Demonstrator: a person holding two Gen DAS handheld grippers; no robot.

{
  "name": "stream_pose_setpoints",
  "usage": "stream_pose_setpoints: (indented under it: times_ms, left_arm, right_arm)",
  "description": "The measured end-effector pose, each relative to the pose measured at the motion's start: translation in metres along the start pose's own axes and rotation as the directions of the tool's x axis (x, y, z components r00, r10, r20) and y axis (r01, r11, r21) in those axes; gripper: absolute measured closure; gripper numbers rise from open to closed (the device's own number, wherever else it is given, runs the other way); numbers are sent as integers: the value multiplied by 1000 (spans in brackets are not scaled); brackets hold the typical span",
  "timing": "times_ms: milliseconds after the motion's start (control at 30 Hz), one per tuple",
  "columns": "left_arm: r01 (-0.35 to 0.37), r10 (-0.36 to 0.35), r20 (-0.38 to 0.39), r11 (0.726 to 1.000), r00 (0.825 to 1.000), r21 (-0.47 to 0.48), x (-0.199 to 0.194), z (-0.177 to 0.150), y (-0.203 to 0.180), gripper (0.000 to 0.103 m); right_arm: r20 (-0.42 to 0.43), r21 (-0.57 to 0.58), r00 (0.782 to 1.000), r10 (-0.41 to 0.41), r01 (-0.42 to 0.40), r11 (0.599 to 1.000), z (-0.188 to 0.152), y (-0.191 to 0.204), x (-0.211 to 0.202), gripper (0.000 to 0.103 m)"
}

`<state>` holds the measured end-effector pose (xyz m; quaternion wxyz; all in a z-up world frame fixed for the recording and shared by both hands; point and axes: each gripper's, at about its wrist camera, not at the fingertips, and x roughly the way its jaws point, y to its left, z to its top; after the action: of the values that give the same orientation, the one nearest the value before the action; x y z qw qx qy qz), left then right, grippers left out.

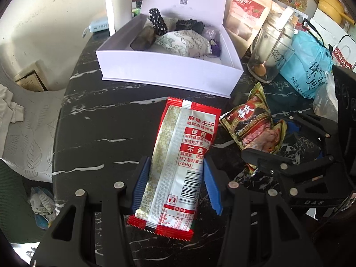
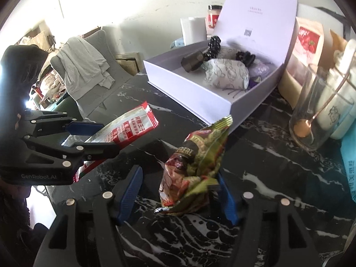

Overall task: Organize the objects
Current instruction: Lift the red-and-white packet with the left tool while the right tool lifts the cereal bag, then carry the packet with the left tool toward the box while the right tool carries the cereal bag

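Note:
A red and silver snack packet [image 1: 178, 155] hangs over the black marble table [image 1: 100, 122], and my left gripper [image 1: 175, 180] is shut on its lower half with both blue pads pressing its sides. The right wrist view shows that left gripper [image 2: 98, 135] lifting the packet [image 2: 131, 126] at an angle. A crumpled green and brown snack packet [image 2: 191, 173] stands between the fingers of my right gripper [image 2: 180, 193], which is open: the left pad is clear of it and the right pad is beside it. An open white box [image 1: 169, 75] holding a patterned pouch [image 1: 184, 42] sits just beyond.
A glass jar [image 1: 269, 51], a blue plastic bag [image 1: 309, 66] and a red-labelled pouch [image 1: 247, 15] crowd the right side. A paper roll [image 1: 118, 11] stands behind the box. The table's rounded edge runs down the left, with a cloth-draped chair [image 2: 82, 66] beyond it.

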<state>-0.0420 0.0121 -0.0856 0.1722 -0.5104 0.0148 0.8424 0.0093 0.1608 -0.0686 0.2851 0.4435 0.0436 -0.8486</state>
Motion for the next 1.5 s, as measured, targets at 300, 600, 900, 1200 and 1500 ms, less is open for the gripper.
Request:
stream_pose_setpoints:
  times_ms: [300,600,900,1200,1500]
  left_arm:
    - [-7,6,-52,1000,999,-20,20,1,9,57]
    - [-12,12,-28,1000,1000,-16,9,1,11,57]
    - [-40,39,20,999,999,20,-20,7,3,57]
    - [-52,48,105,998,993,44,-56,24,-9,57]
    - [-79,63,190,994,980,78,-91,51,-22,57]
  right_arm:
    - [-75,-11,997,-13,13,1000,2,-3,21,74]
    - [-72,-14,997,2,-3,1000,3,3,14,74]
    - [-34,-44,998,-51,50,998,12,11,-12,74]
    - [34,-79,996,-87,89,993,29,18,-47,74]
    - [98,-100,990,-101,111,989,46,14,-76,74]
